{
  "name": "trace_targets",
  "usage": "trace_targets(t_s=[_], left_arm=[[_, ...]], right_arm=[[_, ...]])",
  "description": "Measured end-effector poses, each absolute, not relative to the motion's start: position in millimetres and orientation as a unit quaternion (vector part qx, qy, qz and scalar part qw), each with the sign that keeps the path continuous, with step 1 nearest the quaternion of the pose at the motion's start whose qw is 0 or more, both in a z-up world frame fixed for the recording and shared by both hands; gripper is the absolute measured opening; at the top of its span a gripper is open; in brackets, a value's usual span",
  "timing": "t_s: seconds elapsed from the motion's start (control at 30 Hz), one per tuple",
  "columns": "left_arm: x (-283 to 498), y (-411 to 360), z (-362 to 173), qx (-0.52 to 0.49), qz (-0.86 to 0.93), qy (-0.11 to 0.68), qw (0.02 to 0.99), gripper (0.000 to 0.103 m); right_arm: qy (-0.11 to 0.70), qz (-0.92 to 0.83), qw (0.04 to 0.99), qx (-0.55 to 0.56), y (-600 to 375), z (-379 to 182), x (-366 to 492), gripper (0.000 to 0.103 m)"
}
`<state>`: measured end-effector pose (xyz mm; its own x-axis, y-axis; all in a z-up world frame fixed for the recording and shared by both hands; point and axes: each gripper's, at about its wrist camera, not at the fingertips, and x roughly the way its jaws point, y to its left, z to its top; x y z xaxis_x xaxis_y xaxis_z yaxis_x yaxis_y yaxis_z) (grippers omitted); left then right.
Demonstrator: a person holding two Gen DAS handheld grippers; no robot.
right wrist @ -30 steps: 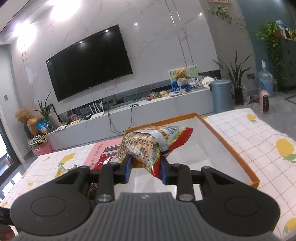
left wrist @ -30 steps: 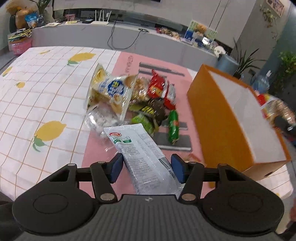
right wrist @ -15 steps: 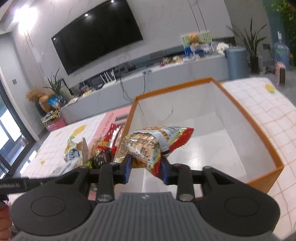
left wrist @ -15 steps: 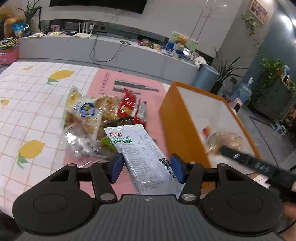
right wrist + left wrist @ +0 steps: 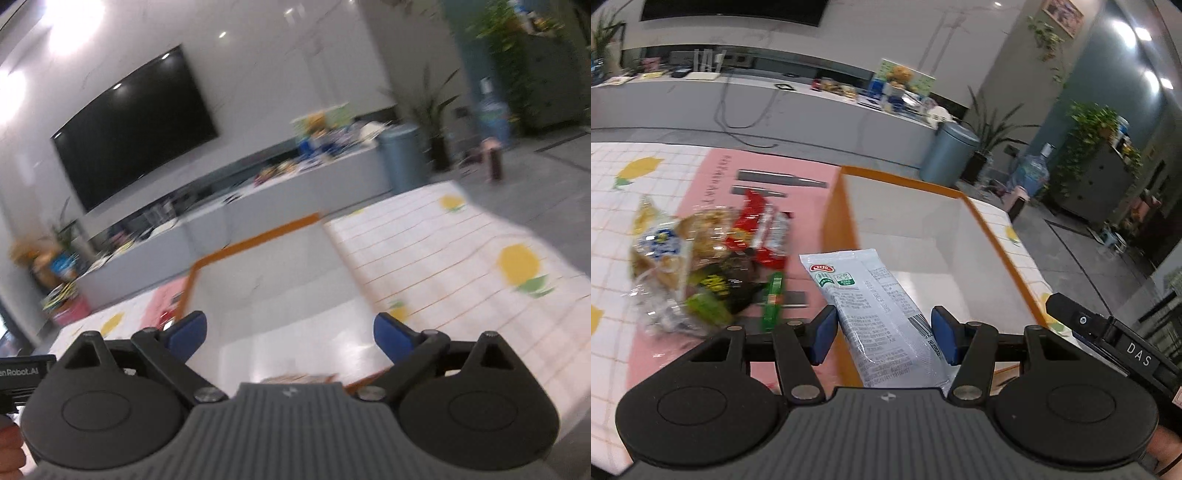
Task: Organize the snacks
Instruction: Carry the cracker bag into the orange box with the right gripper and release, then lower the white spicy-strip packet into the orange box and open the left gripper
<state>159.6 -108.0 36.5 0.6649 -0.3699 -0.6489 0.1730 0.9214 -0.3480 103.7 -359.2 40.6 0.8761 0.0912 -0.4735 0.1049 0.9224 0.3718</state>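
My left gripper [image 5: 884,338] is shut on a pale grey snack packet [image 5: 875,295] with a red logo, held over the near left corner of the orange box [image 5: 997,251]. The box has white inner walls. In the right wrist view my right gripper [image 5: 290,334] hangs over the same box [image 5: 258,240], its jaws opening wide with nothing between the blue pads. A sliver of an orange-brown packet [image 5: 299,378] shows just above that gripper's body, low in the box.
A pile of loose snack bags [image 5: 713,258] lies on the pink mat [image 5: 713,184] left of the box. The black housing of the other hand-held device [image 5: 1108,336] reaches in from the right. A lemon-print cloth [image 5: 480,266] covers the table.
My left gripper has carried the grey packet to the right, from above the pile to the box. My right gripper has opened and the red-and-gold chip bag has left its jaws.
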Motion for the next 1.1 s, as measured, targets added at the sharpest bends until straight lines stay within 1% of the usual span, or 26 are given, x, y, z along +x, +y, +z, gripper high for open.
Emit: trace_targets(t_s=[0.2,0.4,0.5,0.8,0.83,0.87,0.9,0.93,1.1], left_arm=[[177.8,-153.4,29.3,-0.124,-0.189,0.389,0.893,0.063],[192.4,-190.4,9.7,-0.088,-0.201,0.407,0.887,0.063],[199.4,-203.4,0.9,-0.07,-0.195,0.418,0.884,0.063],[202.2,-218.6,-10.6,-0.05,-0.199,0.428,0.88,0.063],[201.0,-219.2,-10.3,-0.049,-0.201,0.429,0.879,0.071],[200.4,-218.3,-9.7,-0.05,-0.208,0.43,0.877,0.087],[199.0,-219.4,-8.3,-0.051,-0.214,0.43,0.876,0.093],[197.2,-217.7,-7.2,-0.052,-0.216,0.426,0.877,0.095],[185.8,-209.0,3.4,-0.032,-0.199,0.405,0.892,0.095]], right_arm=[[0.232,-0.06,0.942,0.237,-385.5,39.9,89.7,0.094],[0.214,-0.073,0.946,0.233,-388.2,48.9,85.0,0.094],[0.215,-0.076,0.949,0.217,-384.3,50.3,87.8,0.094],[0.217,-0.078,0.947,0.222,-384.3,48.3,88.2,0.094],[0.218,-0.078,0.948,0.219,-383.8,48.0,88.8,0.094],[0.218,-0.079,0.948,0.218,-382.9,48.2,89.0,0.094],[0.219,-0.08,0.948,0.218,-382.4,48.1,89.1,0.094],[0.218,-0.083,0.947,0.221,-381.9,48.0,89.3,0.094],[0.213,-0.081,0.947,0.228,-376.8,49.8,92.2,0.094]])
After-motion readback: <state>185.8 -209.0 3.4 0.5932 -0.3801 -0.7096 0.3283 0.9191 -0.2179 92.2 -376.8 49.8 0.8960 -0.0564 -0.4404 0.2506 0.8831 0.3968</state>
